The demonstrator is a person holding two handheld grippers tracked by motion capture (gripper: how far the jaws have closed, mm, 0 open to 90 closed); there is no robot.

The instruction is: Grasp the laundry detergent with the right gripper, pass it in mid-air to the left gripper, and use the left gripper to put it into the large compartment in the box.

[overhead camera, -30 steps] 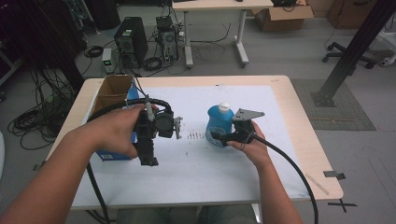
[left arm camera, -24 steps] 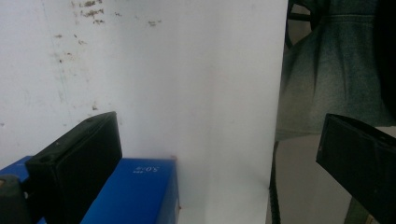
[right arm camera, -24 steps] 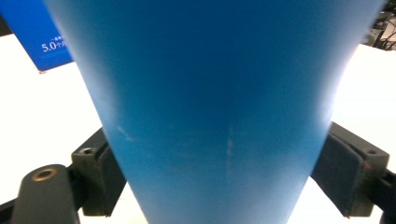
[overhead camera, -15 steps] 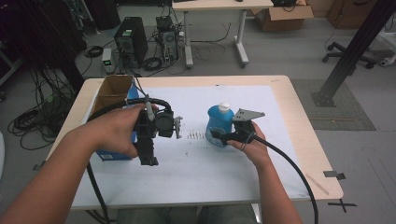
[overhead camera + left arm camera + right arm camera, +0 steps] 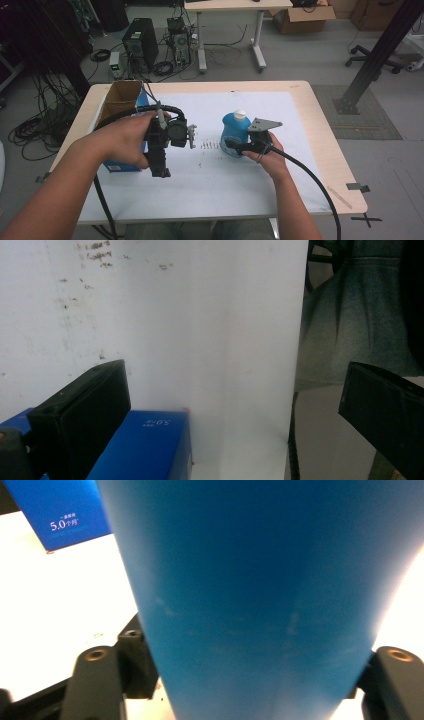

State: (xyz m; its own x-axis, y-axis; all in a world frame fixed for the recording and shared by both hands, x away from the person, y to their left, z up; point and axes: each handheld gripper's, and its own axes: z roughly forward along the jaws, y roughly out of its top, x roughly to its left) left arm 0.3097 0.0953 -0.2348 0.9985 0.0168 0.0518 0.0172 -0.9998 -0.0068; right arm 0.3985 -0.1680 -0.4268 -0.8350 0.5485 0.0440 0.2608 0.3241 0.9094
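The blue bottle (image 5: 235, 134) with the white cap stands upright near the middle of the table (image 5: 320, 125), on the white sheet (image 5: 280, 110) that covers most of the top. The right gripper (image 5: 234, 146) comes at it from the person's side, low on the body, and its jaws have just been closing with the bottle between them. In the right gripper view the blue wall of the bottle (image 5: 260, 595) fills the space from one finger to the other, so the fingers pinch the bottle at its base.

The left gripper (image 5: 161, 167) hangs above the sheet to the left of the bottle and apart from it, pointing toward the near edge of the table. Its fingers (image 5: 82, 415) are spread wide with nothing between them. Just beside it lies a blue box (image 5: 120, 165), and behind that an open cardboard box (image 5: 120, 97) sits at the left edge of the table. A scatter of small dark crumbs (image 5: 210, 146) lies on the sheet between the two grippers.
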